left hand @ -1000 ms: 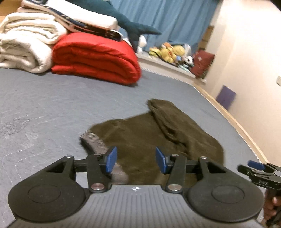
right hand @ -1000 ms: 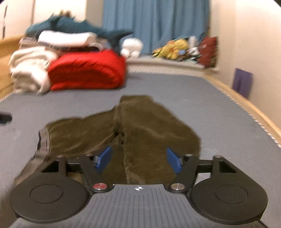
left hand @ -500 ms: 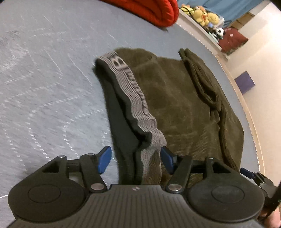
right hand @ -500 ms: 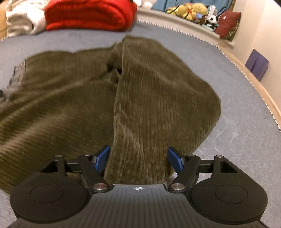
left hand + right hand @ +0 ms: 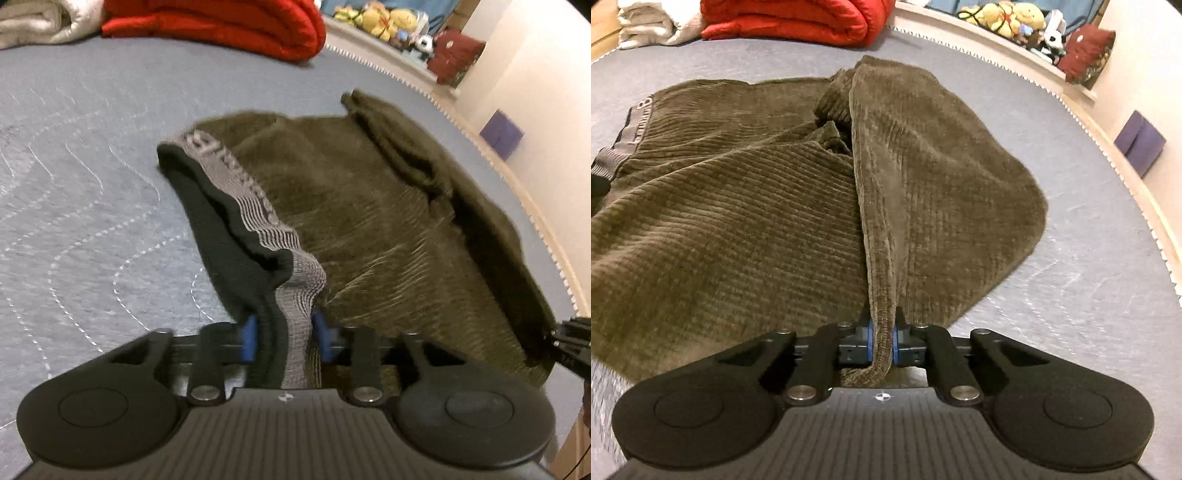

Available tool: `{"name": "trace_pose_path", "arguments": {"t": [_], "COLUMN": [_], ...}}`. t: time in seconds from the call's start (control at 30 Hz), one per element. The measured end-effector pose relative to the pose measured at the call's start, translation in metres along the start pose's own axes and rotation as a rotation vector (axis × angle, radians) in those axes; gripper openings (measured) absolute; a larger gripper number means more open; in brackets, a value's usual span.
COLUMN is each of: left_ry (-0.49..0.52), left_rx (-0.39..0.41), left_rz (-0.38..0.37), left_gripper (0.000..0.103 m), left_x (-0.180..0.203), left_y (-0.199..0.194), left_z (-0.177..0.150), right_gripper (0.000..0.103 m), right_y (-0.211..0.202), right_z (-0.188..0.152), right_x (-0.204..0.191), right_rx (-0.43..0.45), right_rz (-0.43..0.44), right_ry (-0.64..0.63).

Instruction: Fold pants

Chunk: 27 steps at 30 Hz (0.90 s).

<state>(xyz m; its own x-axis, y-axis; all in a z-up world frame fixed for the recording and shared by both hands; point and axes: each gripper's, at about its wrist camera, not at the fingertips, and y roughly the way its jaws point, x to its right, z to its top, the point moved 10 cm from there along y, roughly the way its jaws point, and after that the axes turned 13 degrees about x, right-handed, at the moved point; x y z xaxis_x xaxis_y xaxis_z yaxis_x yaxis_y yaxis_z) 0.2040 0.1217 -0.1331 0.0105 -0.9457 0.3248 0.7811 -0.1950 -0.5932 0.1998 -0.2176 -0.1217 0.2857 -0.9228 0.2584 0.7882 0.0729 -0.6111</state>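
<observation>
Olive corduroy pants (image 5: 369, 221) (image 5: 738, 206) lie crumpled on a grey quilted bed (image 5: 74, 184). Their grey elastic waistband (image 5: 255, 218) runs toward my left gripper (image 5: 284, 339), which is shut on the waistband's near end. My right gripper (image 5: 882, 345) is shut on a ridge of the pants' leg fabric (image 5: 882, 258) at its near edge. The right gripper's tip shows at the right edge of the left wrist view (image 5: 572, 343). The waistband shows at the far left in the right wrist view (image 5: 631, 129).
A folded red blanket (image 5: 221, 26) (image 5: 790, 18) and white blankets (image 5: 33, 22) lie at the far end of the bed. Stuffed toys (image 5: 1008, 14) sit on a ledge. A purple box (image 5: 1141, 144) stands by the wall beyond the bed's right edge.
Both grippers have closed: the left on the waistband, the right on the leg fabric. Both have moved in closer to the pants, and the gripped cloth has bunched up between the fingers.
</observation>
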Motion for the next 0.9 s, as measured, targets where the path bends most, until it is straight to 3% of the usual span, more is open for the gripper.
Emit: {"name": "trace_pose_path", "arguments": {"t": [0.2, 0.4, 0.53, 0.67, 0.73, 0.77, 0.83, 0.9], "left_ry": [0.035, -0.046, -0.126, -0.109, -0.069, -0.046, 0.013, 0.059], "left_rx": [0.078, 0.092, 0.069, -0.027, -0.095, -0.103, -0.063, 0.005], "left_rz": [-0.098, -0.084, -0.009, 0.069, 0.096, 0.146, 0.228, 0.270], "left_gripper": [0.016, 0.014, 0.014, 0.016, 0.017, 0.017, 0.017, 0.024], "left_x": [0.014, -0.024, -0.075, -0.112, -0.119, -0.123, -0.123, -0.113], "left_y": [-0.048, -0.100, -0.138, -0.160, -0.159, -0.160, -0.169, -0.183], "left_z": [0.009, 0.019, 0.025, 0.004, -0.011, -0.014, -0.005, 0.014], "right_gripper": [0.007, 0.007, 0.007, 0.008, 0.014, 0.017, 0.018, 0.028], "right_y": [-0.037, -0.088, -0.124, -0.147, -0.146, -0.145, -0.146, -0.149], "right_z": [-0.002, 0.001, -0.011, -0.024, -0.035, -0.039, -0.038, -0.022], "right_x": [-0.014, -0.048, -0.095, -0.137, -0.148, -0.151, -0.150, -0.146], "right_rx": [0.031, 0.067, 0.074, 0.028, -0.017, -0.031, -0.026, -0.004], "right_rz": [0.034, 0.204, 0.424, 0.614, 0.627, 0.620, 0.614, 0.621], "right_ry": [-0.122, -0.150, -0.219, -0.265, -0.297, -0.333, -0.365, -0.324]}}
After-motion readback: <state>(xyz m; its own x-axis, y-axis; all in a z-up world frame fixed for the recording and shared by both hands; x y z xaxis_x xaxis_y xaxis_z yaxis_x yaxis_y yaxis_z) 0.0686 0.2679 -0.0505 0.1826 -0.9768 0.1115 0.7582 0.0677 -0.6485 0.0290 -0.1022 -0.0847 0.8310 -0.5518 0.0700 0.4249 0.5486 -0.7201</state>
